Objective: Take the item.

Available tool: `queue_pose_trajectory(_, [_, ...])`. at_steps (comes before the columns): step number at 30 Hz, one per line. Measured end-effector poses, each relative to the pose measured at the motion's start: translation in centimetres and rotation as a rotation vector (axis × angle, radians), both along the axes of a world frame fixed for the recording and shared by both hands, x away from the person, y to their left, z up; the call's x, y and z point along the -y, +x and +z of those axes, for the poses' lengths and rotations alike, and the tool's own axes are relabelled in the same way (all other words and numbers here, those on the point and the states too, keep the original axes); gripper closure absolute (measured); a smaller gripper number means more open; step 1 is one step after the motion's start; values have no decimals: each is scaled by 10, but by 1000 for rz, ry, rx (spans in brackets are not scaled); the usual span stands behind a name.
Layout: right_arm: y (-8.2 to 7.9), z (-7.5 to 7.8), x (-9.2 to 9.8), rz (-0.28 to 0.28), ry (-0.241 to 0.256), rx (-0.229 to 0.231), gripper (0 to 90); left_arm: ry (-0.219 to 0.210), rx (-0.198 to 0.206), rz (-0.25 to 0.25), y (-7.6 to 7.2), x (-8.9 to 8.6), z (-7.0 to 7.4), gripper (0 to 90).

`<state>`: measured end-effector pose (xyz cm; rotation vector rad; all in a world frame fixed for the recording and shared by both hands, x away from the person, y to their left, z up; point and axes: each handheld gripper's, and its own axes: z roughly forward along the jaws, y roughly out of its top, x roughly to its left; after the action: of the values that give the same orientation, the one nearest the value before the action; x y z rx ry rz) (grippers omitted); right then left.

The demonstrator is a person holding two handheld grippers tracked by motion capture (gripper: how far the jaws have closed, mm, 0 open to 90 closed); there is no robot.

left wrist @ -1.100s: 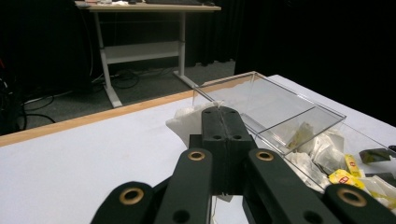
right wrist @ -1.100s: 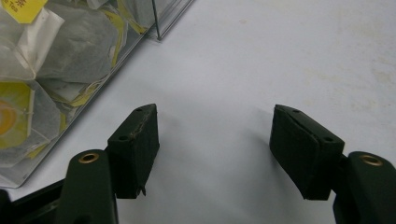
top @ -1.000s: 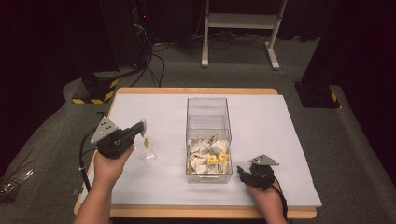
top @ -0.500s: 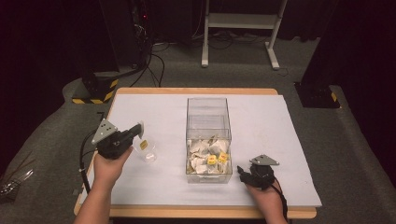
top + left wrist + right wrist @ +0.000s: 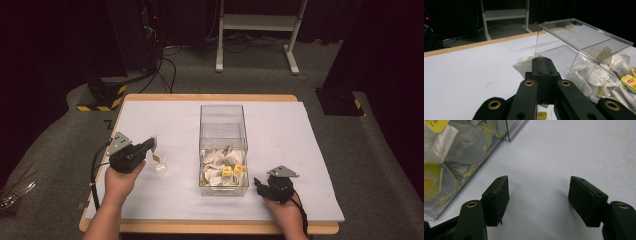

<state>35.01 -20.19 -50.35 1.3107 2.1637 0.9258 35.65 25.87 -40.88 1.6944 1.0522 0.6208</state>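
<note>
**Left gripper pinches a tea bag beside the clear box; right gripper rests open**

High view: the left gripper (image 5: 150, 145) sits left of centre in the frame, held in the person's left hand (image 5: 119, 176) above the white table cover (image 5: 280, 125). A tea bag (image 5: 154, 143) is caught at its tip, and its yellow tag (image 5: 156, 158) hangs below on a string. Just right of and below the gripper, a second pale tea bag (image 5: 161, 168) lies on the cover. The clear plastic box (image 5: 223, 120) stands at the centre of the frame; its nearer end holds a heap of tea bags (image 5: 220, 165) with yellow tags. The right gripper (image 5: 259, 184) rests low on the cover in the lower right, just beside the box's near right corner, pointing left.

Left gripper view: the two black jaws are pressed together in the lower middle of the frame, clamping the white tea bag (image 5: 524, 65), which sticks out to the left of the tips. The yellow tag (image 5: 541, 116) shows at the bottom edge. The clear box (image 5: 584, 40) fills the right half, near the jaws but apart from them, tea bags piled inside at the right edge.

Right gripper view: the jaws stand spread wide at the bottom, with bare white cover (image 5: 564, 152) between them. The box corner (image 5: 510, 133) with tea bags (image 5: 461, 150) behind its wall occupies the upper left, close to the left jaw.
</note>
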Motion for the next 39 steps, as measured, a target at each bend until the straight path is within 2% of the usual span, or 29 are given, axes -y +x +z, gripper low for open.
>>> queue_pose_trajectory(3, [0,0,0,0,-1,0,331,21,-9,-2,0,2,-5,900])
queue_pose_trajectory(11, [0,0,0,0,2,-2,331,38,-46,5,1,5,-19,900])
queue_pose_trajectory(19, [0,0,0,1,3,-4,332,46,-63,6,1,4,-23,883])
queue_pose_trajectory(25, [0,0,0,0,2,-3,332,42,-58,3,0,4,-23,776])
queue_pose_trajectory(30, [0,0,0,0,2,-3,332,38,-44,27,-3,3,-20,681])
queue_pose_trajectory(35, [0,0,0,1,4,-5,332,31,-36,47,-7,0,-18,540])
queue_pose_trajectory(39, [0,0,1,2,5,-3,331,12,-49,50,-11,-3,-16,416])
